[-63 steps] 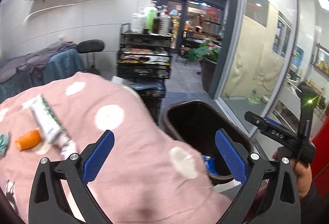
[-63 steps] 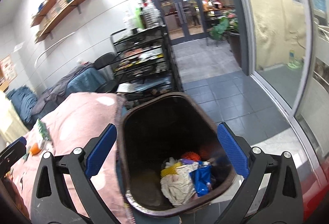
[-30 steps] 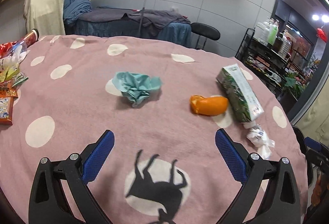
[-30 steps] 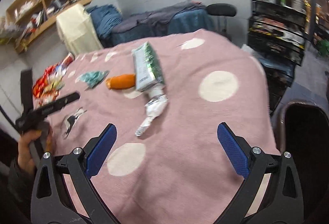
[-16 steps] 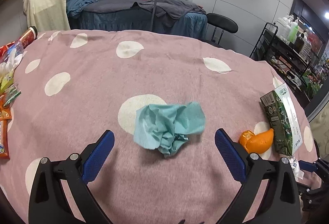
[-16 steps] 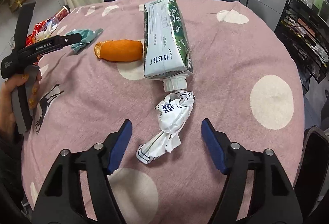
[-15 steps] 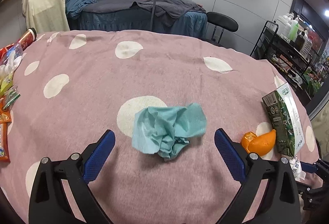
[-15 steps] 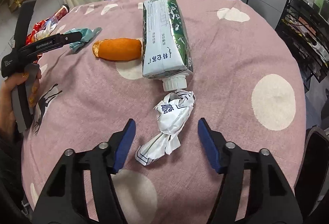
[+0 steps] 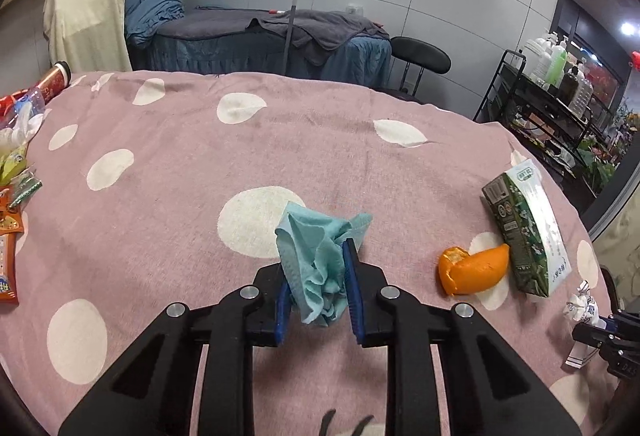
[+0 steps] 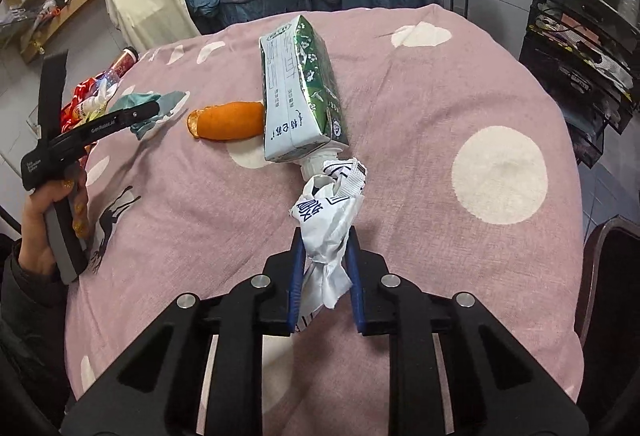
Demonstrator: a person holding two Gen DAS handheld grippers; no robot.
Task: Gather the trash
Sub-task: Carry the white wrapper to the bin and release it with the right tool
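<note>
Gripping a crumpled teal tissue (image 9: 320, 264), the left tongs (image 9: 318, 290) have just been closing, and their blue pads now press the wad from both sides over the pink spotted cloth of the counter (image 9: 160, 236). To the right of these tongs lie an orange peel (image 9: 472, 270) and, touching it on its far side, a green-and-white carton (image 9: 524, 232) on its side. The right tongs (image 10: 325, 276) have likewise just been closing and are clamped on a crumpled white wrapper (image 10: 328, 220), whose far end reaches the carton's cap just ahead of the pads. Left of the right tongs, a hand (image 10: 44, 211) holds the other tool's grip. Snack packets (image 9: 8, 211) sit at the counter's edge, far left of the left tongs.
</note>
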